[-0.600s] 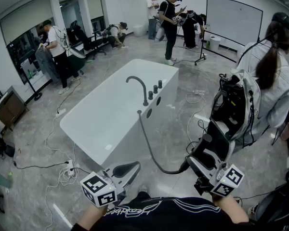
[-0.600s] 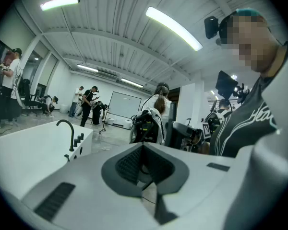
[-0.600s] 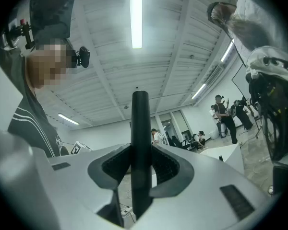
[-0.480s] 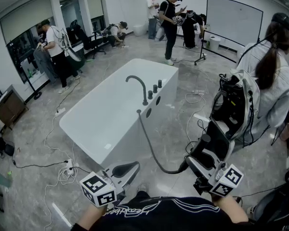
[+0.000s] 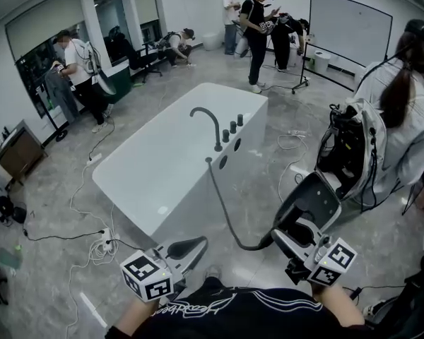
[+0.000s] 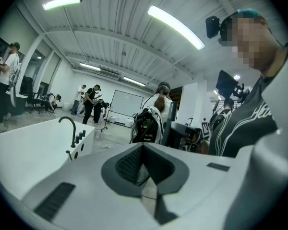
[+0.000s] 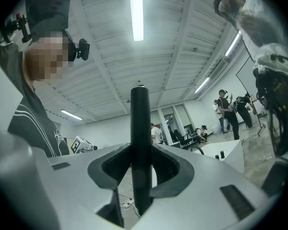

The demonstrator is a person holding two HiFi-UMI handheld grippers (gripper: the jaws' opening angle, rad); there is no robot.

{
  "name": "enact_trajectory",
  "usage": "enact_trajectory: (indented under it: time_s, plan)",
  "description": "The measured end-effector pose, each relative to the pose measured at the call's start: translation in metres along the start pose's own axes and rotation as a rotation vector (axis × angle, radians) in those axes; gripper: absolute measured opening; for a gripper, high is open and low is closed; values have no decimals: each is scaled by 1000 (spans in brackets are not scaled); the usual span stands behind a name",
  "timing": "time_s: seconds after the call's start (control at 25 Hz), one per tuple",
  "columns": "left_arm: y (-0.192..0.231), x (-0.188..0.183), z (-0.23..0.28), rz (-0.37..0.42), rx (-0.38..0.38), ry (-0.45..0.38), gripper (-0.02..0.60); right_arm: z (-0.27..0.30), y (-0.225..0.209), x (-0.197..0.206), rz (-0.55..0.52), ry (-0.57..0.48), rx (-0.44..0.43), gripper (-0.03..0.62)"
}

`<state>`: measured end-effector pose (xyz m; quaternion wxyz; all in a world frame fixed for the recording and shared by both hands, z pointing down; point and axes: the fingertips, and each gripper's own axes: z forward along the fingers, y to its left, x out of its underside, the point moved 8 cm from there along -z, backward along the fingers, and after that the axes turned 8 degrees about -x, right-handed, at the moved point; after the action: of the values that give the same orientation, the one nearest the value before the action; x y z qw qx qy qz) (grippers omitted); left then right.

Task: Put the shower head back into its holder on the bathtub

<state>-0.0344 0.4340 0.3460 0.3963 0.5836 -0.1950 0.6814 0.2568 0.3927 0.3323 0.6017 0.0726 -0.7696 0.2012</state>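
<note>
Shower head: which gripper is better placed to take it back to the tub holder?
Right. The right gripper is shut on the shower head by its black handle, with its hose running to the bathtub rim. The left gripper is shut and empty, so using it would probably mean a handover.

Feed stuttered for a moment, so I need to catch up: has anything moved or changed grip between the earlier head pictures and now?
Only the head view's framing shifted a little: the bathtub sits slightly further right in it. The right gripper stays shut on the shower head, with the hose trailing to the bathtub as before. The left gripper stays shut and empty. Neither gripper has visibly moved.
</note>
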Motion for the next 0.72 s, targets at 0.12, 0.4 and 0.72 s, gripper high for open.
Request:
enact_trajectory:
  time_s: [0.12, 0.4, 0.72]
  plan:
    - [1, 3, -7, 7, -23, 32, 5, 7, 0, 8, 38, 1, -15, 138]
    - [10, 16, 2, -14, -12, 74, 5, 20, -21, 17, 168, -59, -34, 137]
    - [50, 24, 37, -111, 63, 101, 5, 49, -53, 15, 213, -46, -8, 137]
